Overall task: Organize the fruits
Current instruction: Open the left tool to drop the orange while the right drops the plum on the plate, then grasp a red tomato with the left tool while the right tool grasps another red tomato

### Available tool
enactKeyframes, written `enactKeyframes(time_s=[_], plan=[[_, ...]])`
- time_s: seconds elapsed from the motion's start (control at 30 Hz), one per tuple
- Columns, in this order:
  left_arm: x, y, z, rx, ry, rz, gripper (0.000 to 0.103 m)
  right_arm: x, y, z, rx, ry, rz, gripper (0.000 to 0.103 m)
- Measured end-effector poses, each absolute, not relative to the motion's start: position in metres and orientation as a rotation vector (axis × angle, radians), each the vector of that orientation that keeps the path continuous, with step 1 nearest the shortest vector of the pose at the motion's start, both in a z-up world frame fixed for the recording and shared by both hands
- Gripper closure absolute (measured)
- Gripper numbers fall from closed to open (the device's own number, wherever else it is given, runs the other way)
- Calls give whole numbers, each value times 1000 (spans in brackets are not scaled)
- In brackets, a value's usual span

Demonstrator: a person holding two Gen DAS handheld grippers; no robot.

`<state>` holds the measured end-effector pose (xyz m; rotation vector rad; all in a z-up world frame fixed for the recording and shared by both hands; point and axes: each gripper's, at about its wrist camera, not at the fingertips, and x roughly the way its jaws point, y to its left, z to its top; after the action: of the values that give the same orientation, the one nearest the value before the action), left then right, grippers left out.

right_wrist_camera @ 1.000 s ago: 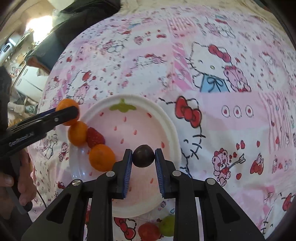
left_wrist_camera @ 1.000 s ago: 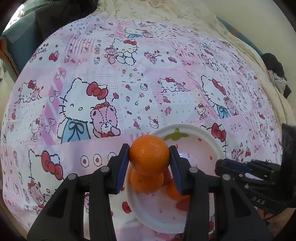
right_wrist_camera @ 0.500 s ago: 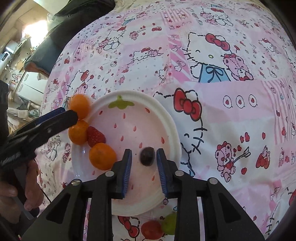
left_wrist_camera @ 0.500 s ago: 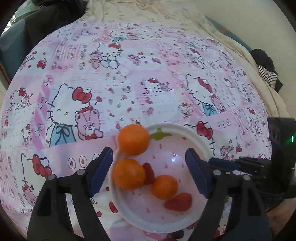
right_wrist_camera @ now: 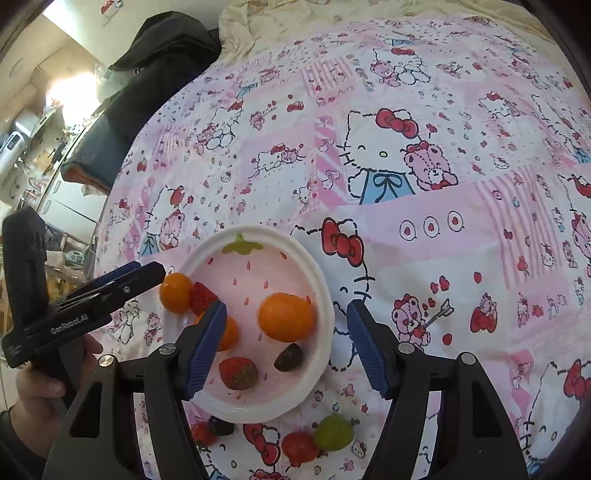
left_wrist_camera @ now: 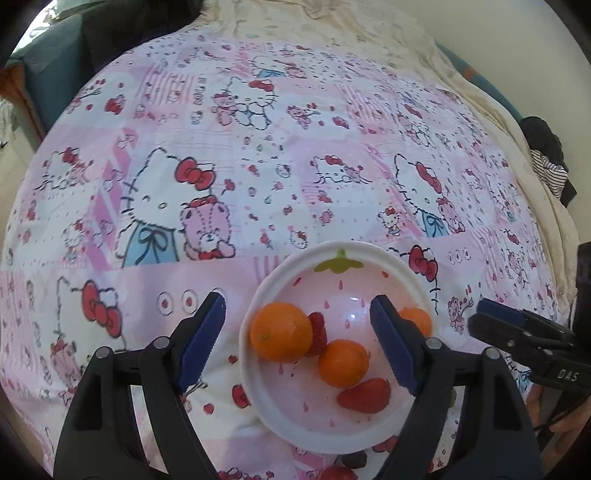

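Green grape (right_wrist_camera: 333,432) nearest, loose on the pink printed cloth (right_wrist_camera: 424,206), touching a round red fruit (right_wrist_camera: 300,448). Further left, a loose dark grape (right_wrist_camera: 221,425) beside a small red berry (right_wrist_camera: 202,432), both just short of the plate. Probably next to be gathered.

Next out, right tongs (right_wrist_camera: 286,310) spread wide over the plate, clamped on nothing. Left tongs (left_wrist_camera: 297,301) likewise apart and empty, straddling the plate's left half.

Then the white strawberry-print plate (right_wrist_camera: 325,295), holding a strawberry (right_wrist_camera: 238,373) and a second dark grape (right_wrist_camera: 289,357) on the near side, and three oranges (right_wrist_camera: 286,316) with another strawberry (right_wrist_camera: 201,297) beyond.

Likely light, all of it. Grapes smooth and round, prone to roll or squirt free: best pinched gently across the widest part. Strawberries soft, easily bruised.

Farthest, a cream blanket (right_wrist_camera: 295,14) and dark clothing (right_wrist_camera: 162,62).
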<state>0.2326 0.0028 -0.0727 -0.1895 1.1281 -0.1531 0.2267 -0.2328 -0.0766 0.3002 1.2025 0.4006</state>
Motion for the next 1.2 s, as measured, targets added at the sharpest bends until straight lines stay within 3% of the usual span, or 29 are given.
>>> enactKeyframes(time_s=[0.67, 0.73, 0.8, 1.2], plan=[[159, 14, -31, -144, 1030, -58, 24, 163, -245, -30, 342, 1088, 399, 33], [150, 12, -29, -130, 1022, -50, 13, 155, -247, -27, 351, 1081, 398, 33], [140, 13, -26, -127, 1008, -40, 7, 148, -248, -25, 353, 1078, 394, 33], [91, 3, -41, -94, 1073, -2, 7, 108, -256, -31, 385, 1105, 366, 33]])
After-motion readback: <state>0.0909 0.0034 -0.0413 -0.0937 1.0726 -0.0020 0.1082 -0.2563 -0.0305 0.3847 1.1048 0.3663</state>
